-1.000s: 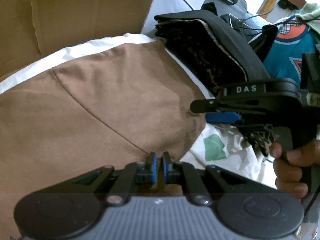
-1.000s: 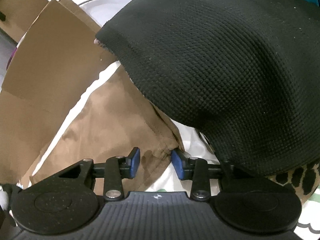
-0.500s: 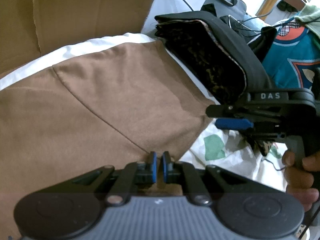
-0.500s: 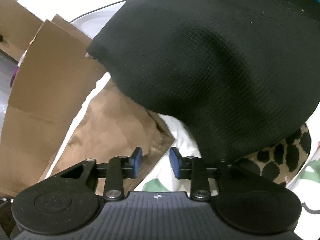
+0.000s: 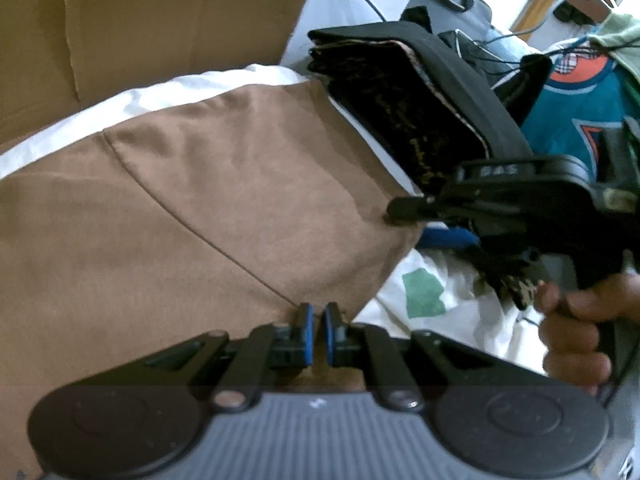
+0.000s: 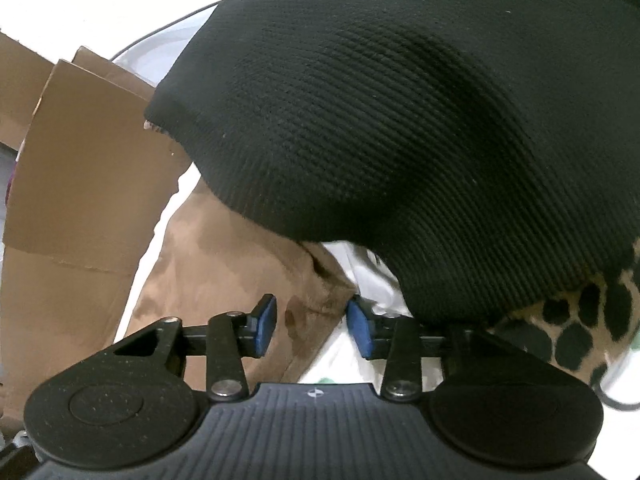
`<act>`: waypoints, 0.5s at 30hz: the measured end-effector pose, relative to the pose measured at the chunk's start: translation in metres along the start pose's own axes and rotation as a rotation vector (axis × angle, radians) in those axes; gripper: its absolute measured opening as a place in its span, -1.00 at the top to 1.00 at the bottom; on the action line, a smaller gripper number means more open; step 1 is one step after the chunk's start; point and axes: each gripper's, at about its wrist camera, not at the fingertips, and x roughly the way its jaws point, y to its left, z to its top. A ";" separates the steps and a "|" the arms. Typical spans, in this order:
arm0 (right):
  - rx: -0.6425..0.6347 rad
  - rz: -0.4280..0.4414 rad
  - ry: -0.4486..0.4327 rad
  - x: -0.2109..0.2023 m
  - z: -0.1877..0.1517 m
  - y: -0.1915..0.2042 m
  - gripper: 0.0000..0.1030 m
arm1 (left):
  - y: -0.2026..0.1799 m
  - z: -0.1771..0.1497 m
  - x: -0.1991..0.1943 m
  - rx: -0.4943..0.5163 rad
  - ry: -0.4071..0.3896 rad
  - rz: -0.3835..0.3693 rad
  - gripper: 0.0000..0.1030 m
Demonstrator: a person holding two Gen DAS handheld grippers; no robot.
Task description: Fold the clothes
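A brown garment (image 5: 200,220) lies spread over white bedding. At its near edge my left gripper (image 5: 318,336) is shut on the cloth. My right gripper (image 5: 412,224), held by a hand (image 5: 576,332), reaches in from the right to the garment's right corner. In the right wrist view that brown corner (image 6: 312,312) lies between the pads of the right gripper (image 6: 312,330). Its jaws are closing and do not visibly pinch the cloth. A black knit garment (image 6: 400,120) bulges just above and right of the right gripper.
A stack of folded dark clothes (image 5: 400,100) sits beyond the brown garment, with leopard-print fabric (image 6: 580,332) under the black knit. Cardboard (image 5: 160,20) stands along the far left. A white sheet with green print (image 5: 424,292) and a teal jersey (image 5: 572,120) lie at right.
The right gripper drew back to the right, then returned to the brown garment's corner and rolled a little. The left gripper has not moved and stays shut.
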 end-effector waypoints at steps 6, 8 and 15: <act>-0.053 0.054 -0.021 -0.009 0.005 0.010 0.87 | -0.003 -0.002 -0.011 0.016 0.006 -0.032 0.89; -0.079 0.073 -0.032 -0.013 0.007 0.017 0.88 | -0.005 -0.004 -0.011 0.022 0.002 -0.034 0.89; -0.170 0.137 -0.056 -0.030 0.011 0.041 0.88 | -0.007 -0.005 -0.006 0.025 0.000 -0.036 0.89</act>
